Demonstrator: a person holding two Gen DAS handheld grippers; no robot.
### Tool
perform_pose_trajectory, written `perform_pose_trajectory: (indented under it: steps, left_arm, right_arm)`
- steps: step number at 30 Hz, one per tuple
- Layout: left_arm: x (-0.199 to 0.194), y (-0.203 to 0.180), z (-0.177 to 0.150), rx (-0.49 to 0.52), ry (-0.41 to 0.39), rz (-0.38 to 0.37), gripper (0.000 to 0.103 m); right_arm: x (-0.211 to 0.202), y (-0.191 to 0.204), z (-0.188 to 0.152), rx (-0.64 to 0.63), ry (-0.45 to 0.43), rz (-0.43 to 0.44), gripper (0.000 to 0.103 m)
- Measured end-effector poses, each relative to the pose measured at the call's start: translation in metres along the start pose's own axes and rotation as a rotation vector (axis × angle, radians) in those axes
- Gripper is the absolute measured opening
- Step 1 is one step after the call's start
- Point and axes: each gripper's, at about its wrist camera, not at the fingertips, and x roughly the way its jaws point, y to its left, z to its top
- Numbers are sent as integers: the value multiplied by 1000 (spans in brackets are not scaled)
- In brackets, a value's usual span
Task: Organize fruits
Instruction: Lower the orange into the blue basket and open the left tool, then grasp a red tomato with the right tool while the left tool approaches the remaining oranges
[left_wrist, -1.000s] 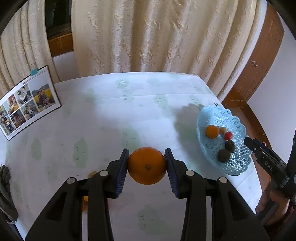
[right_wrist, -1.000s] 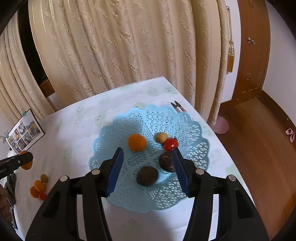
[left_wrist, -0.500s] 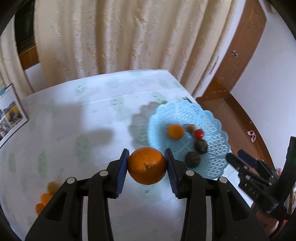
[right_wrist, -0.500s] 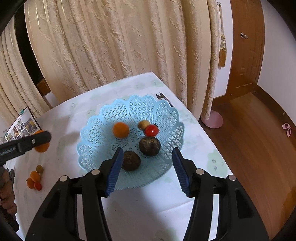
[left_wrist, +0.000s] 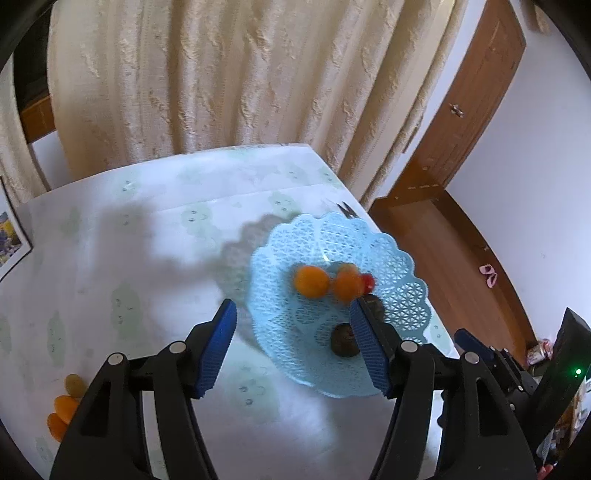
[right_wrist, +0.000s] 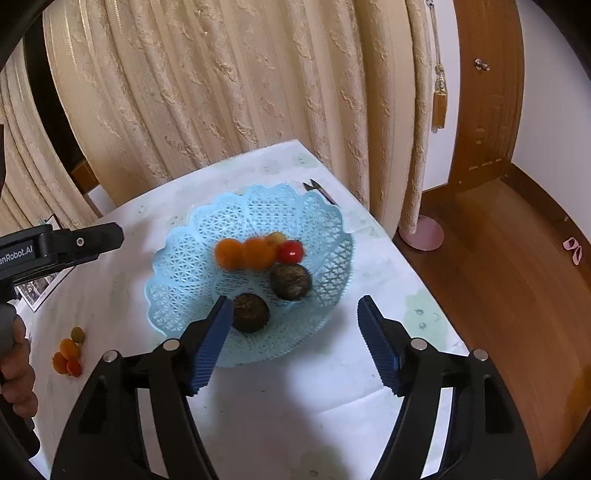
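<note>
A light blue lattice basket (left_wrist: 384, 240) (right_wrist: 258, 206) sits at the table's right end. In it lie two oranges (left_wrist: 311, 281) (right_wrist: 229, 253), one of them blurred (left_wrist: 347, 285) (right_wrist: 258, 252), a red tomato (right_wrist: 291, 251), a small tan fruit (right_wrist: 276, 236) and two dark brown fruits (right_wrist: 290, 281) (right_wrist: 250, 312). My left gripper (left_wrist: 291, 345) is open and empty above the basket's near-left rim; it shows from the side in the right wrist view (right_wrist: 79, 242). My right gripper (right_wrist: 291, 341) is open and empty over the basket's near edge.
Several small orange, red and green fruits (right_wrist: 68, 352) (left_wrist: 64, 406) lie together on the white tablecloth at the left. A photo card (left_wrist: 9, 236) stands at the far left. Small scissors (right_wrist: 320, 191) lie behind the basket. Curtains hang behind the table; the table edge and wooden floor are to the right.
My left gripper has opened and let go of the orange, which now lies blurred in the basket beside the other orange. The left gripper moved right over the basket. The right gripper drew back slightly.
</note>
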Motion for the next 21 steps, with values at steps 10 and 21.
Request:
perform_pose_trajectory:
  steps: [10,21]
  left_arm:
    - [-34,56,-8,-76,-43,103,64]
    - [-68,141,-38,-189,-39,231,64]
  right_arm:
    - [7,54,11,-92,-15,91,72]
    - [22,142,-2,-221,44,227,72]
